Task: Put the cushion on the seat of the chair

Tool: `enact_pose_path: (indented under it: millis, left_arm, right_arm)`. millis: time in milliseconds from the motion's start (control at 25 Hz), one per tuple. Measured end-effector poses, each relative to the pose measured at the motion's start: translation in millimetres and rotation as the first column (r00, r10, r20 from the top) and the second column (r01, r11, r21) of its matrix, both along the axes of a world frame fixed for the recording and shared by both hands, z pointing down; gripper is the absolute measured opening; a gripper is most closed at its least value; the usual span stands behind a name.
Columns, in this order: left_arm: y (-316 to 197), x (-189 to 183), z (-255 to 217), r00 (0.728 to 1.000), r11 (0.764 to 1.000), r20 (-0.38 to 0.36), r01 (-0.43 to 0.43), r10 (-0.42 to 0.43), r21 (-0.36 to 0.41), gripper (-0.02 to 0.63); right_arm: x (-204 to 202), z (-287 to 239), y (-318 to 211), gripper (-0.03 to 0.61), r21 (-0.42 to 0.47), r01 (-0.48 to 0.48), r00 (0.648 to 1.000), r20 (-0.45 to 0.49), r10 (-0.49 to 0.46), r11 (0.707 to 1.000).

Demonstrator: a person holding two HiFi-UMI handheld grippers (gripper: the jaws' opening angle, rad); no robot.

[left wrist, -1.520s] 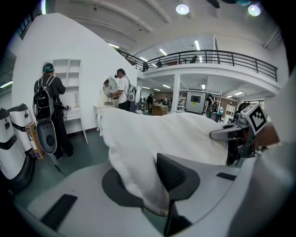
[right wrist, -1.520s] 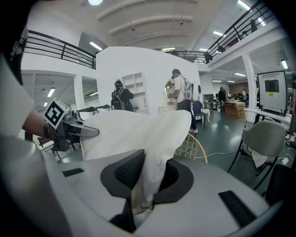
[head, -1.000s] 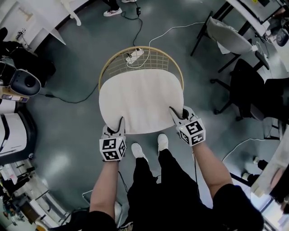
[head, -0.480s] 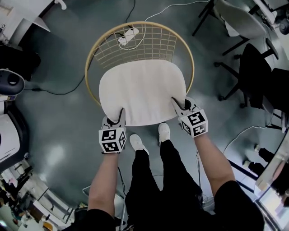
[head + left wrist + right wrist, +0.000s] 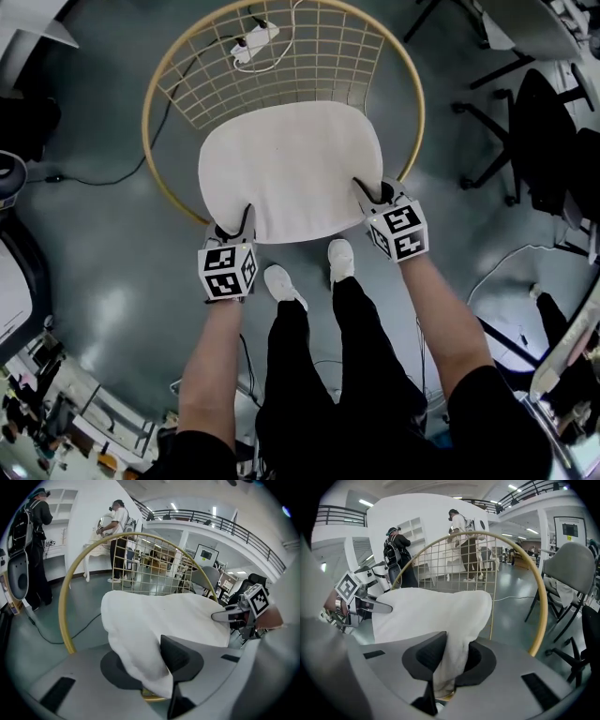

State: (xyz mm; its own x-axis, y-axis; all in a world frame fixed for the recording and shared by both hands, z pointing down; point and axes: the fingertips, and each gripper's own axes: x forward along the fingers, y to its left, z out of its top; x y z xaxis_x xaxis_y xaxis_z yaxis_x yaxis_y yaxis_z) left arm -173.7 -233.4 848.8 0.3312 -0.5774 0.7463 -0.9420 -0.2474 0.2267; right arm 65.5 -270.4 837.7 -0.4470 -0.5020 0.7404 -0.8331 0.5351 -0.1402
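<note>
A flat white cushion (image 5: 289, 169) hangs between both grippers, just over the seat of a round chair (image 5: 150, 159) with a yellow hoop frame and a wire-grid back. My left gripper (image 5: 232, 232) is shut on the cushion's near left corner (image 5: 140, 663). The right gripper (image 5: 372, 200) pinches the near right corner, and in the right gripper view the cloth (image 5: 450, 653) is squeezed between its dark pads. The hoop (image 5: 70, 606) curves behind the cushion, and its rim (image 5: 539, 606) shows on the right too. The seat itself is hidden under the cushion.
A white power strip (image 5: 255, 37) and cables lie on the grey floor beyond the chair. Black office chairs (image 5: 544, 122) stand at the right. The person's white shoes (image 5: 339, 261) are just below the cushion's near edge. People stand by white shelves (image 5: 115, 536) in the distance.
Both grippers have come down with the cushion, which now sits lower inside the chair's hoop. The hoop looks larger and nearer in the head view.
</note>
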Motion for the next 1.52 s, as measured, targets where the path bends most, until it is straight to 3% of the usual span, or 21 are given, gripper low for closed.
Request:
enact_pose_path:
  millis: [400, 680, 760, 800, 840, 1280, 1520]
  left_arm:
    - [-5.9, -6.1, 29.0, 1.0, 0.998, 0.01, 0.026, -0.026, -0.056, 0.146]
    - [-7.3, -10.9, 27.7, 0.993, 0.998, 0.113, 0.039, -0.034, -0.039, 0.193]
    - [-6.6, -16.7, 31.4, 0.986, 0.997, 0.162, 0.05, -0.041, -0.052, 0.228]
    - [-5.1, -20.5, 34.9, 0.982, 0.996, 0.183, 0.058, -0.044, -0.069, 0.342]
    - [-3.2, -24.2, 38.2, 0.98, 0.994, 0.195, 0.066, -0.048, -0.083, 0.368]
    - [4.2, -41.5, 43.4, 0.961, 0.995, 0.275, 0.057, -0.034, -0.078, 0.37]
    - [-4.1, -42.2, 25.6, 0.956, 0.999, 0.289, 0.047, -0.041, -0.013, 0.368]
  right_arm:
    - [-0.7, 41.1, -8.9, 0.069, -0.058, -0.055, 0.997, -0.059, 0.052, 0.997]
    - [0.5, 51.9, -10.1, 0.069, -0.091, -0.105, 0.989, -0.115, 0.095, 0.99]
    - [0.8, 54.3, -11.1, 0.07, -0.1, -0.131, 0.986, -0.119, 0.119, 0.986]
    - [1.2, 55.0, -12.1, 0.069, -0.1, -0.144, 0.984, -0.12, 0.131, 0.985]
    - [1.0, 55.4, -13.1, 0.069, -0.1, -0.153, 0.983, -0.119, 0.14, 0.983]
    - [-7.6, 61.2, -14.9, 0.117, -0.109, -0.164, 0.981, -0.124, 0.15, 0.98]
    - [-4.1, 60.2, -16.2, 0.178, -0.092, -0.181, 0.974, -0.153, 0.166, 0.979]
